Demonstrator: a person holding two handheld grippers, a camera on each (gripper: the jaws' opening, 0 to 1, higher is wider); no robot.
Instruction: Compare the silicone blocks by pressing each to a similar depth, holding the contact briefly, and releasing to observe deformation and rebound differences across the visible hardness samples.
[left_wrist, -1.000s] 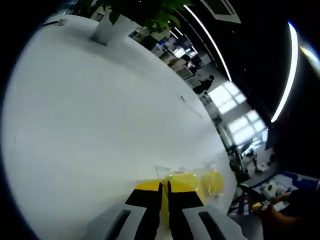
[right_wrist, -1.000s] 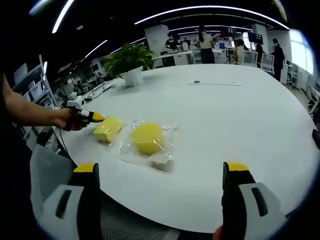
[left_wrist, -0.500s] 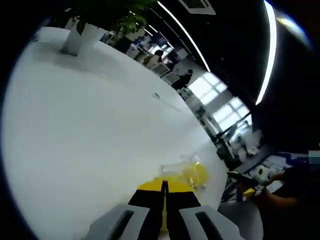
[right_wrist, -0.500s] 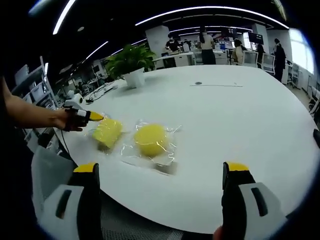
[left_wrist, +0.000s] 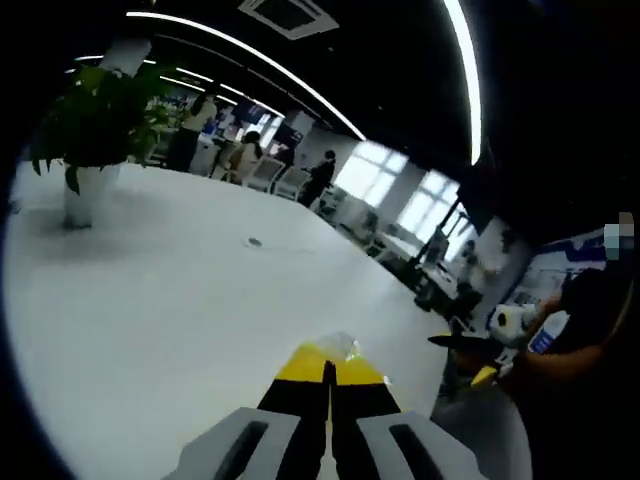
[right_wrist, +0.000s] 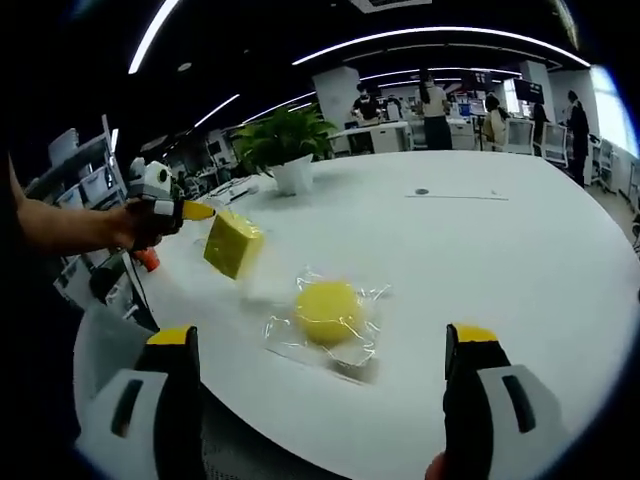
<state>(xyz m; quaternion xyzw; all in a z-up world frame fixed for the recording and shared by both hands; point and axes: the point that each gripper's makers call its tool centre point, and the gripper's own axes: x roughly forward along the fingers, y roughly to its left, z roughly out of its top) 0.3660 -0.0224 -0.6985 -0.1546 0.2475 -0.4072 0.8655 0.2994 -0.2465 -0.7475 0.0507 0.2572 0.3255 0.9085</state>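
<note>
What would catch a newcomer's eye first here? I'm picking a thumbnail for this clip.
Probably the yellow square block, lifted clear of the white table in its clear bag, which the left tool grips at the left of the right gripper view. Next, the round yellow block lying bagged on the table nearer the camera, and the potted plant behind.

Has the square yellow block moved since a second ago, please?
Yes. The left tongs have lifted the square block off the table, while the round block stays lying there.
</note>
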